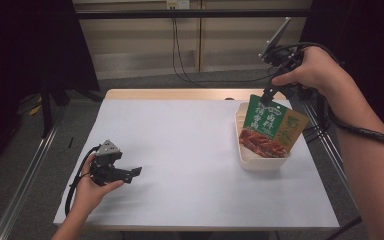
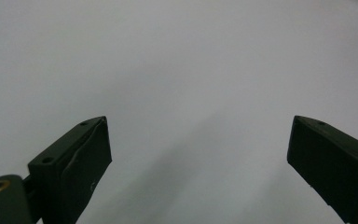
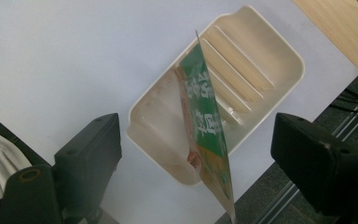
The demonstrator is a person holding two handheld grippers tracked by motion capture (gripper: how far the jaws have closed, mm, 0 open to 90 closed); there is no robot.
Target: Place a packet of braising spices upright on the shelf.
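Right gripper (image 3: 196, 154) hangs above the cream tray (image 1: 245, 159) at 3 o'clock on the table (image 1: 190, 165), jaws wide. Sauce pouch (image 1: 272, 127) stands on edge in the tray, between those jaws, unpinched. Left gripper (image 1: 130, 173), 8 o'clock, jaws wide, holding nothing.

A packet (image 1: 270, 127) stands in a tray (image 1: 260, 162) at the table's (image 1: 190, 150) right side, the left gripper (image 1: 136, 171) far left.

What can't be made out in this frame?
- Packet bottom: high view, hidden behind the tray wall.
- Packet print: right gripper view, seen edge-on; high view, too small to read.
- Right gripper jaws: high view, too small to tell their gap.
- Left gripper body: left gripper view, cut off by the bottom edge.
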